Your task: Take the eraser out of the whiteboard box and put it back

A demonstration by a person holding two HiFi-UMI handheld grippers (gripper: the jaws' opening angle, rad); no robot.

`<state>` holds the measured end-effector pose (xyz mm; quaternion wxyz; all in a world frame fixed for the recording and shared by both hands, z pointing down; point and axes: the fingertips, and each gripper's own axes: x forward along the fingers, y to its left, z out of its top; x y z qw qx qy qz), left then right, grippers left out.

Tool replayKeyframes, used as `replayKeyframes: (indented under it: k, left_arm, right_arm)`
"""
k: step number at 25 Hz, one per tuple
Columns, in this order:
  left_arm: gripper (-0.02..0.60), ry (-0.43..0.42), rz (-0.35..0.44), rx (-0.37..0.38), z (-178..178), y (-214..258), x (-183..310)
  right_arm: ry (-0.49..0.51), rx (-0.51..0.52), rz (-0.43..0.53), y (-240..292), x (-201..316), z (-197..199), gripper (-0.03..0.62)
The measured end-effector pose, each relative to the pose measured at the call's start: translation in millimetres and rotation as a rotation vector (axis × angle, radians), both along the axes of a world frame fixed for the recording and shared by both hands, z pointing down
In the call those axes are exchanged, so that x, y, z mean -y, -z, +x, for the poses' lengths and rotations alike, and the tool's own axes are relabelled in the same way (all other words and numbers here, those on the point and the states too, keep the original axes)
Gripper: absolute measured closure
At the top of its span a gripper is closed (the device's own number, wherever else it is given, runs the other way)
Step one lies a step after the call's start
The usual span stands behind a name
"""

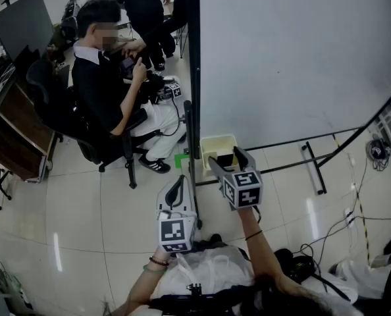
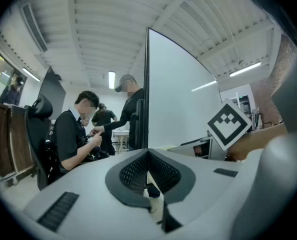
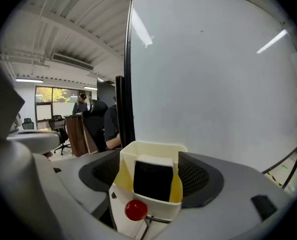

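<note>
Wearer's right forearm (image 1: 264, 249) comes in from 6 o'clock in the head view, reaching up toward centre. Left gripper (image 1: 178, 184) sits at 6 o'clock, low, pointed at the bottom corner of the whiteboard (image 1: 294, 58). In its own view its pads (image 2: 133, 170) are pressed together, nothing between them.

Right gripper (image 1: 224, 154) is just past centre, at the cream box (image 1: 215, 140) fixed to the board's lower edge. Right gripper view: jaws spread wide, one on each side of the box, outside its walls. Cannot tell whether they touch the walls. Eraser (image 3: 152, 180) stands upright inside the box, black face toward the camera, pale top edge level with the rim. Nothing holds the eraser. Red knob (image 3: 135, 210) on the box front, at 6 o'clock below the eraser.

Seated person (image 1: 103, 84) in dark shirt on an office chair (image 1: 51, 104) at 10 o'clock, well apart from the box. Standing person (image 1: 143, 5) at 12 o'clock beyond. Loose cables (image 1: 314, 249) on the floor at 4 o'clock.
</note>
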<state>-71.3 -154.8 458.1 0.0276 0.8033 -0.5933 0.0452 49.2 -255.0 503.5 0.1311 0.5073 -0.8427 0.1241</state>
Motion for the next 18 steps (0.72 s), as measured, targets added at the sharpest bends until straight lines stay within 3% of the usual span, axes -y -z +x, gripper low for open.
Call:
replayKeyframes:
  k: [8, 13, 18]
  left_arm:
    - [0.578, 0.005, -0.011, -0.008, -6, -3, 2]
    - [0.578, -0.011, -0.006, -0.003, -2, -1, 0]
    - [0.578, -0.012, 0.002, -0.026, -2, 0, -2]
  right_arm:
    - [-0.038, -0.24, 0.099, -2, 0, -3, 0.322]
    - [-0.021, -0.198, 0.149, 14, -8, -4, 0.33]
    - [0.012, -0.137, 0.28, 75, -21, -3, 0.332]
